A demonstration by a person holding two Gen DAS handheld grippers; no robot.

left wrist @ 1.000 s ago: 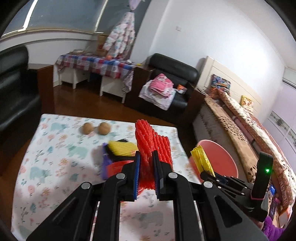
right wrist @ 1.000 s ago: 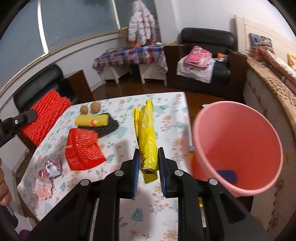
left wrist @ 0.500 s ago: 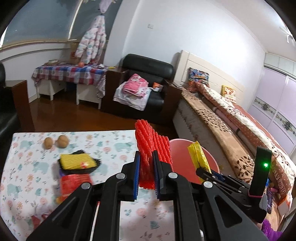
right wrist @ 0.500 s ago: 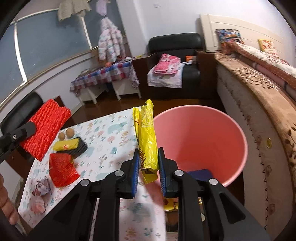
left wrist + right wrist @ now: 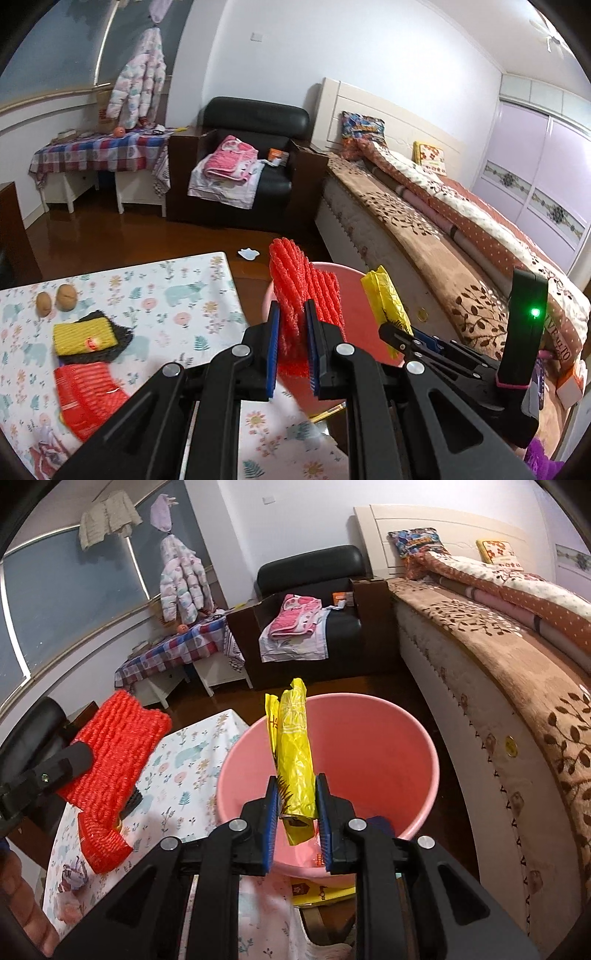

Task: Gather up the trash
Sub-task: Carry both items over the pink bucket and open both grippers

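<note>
My left gripper (image 5: 292, 345) is shut on a red foam net (image 5: 303, 291) and holds it at the table's right edge, in front of the pink bucket (image 5: 354, 332). It shows from the side in the right wrist view (image 5: 114, 749). My right gripper (image 5: 295, 814) is shut on a yellow plastic wrapper (image 5: 293, 753) and holds it above the pink bucket (image 5: 388, 753), which stands on the floor beside the table. The wrapper also shows in the left wrist view (image 5: 384, 299).
On the floral tablecloth (image 5: 177, 295) lie another red net (image 5: 88, 395), a yellow net on a black one (image 5: 83, 334), two brown nuts (image 5: 57, 297) and crumpled paper (image 5: 72, 877). A bed (image 5: 443, 236) lies to the right, a black armchair (image 5: 243, 166) behind.
Both grippers have swung right from over the table toward the bucket, each still holding its item. The right gripper has come over the bucket's mouth.
</note>
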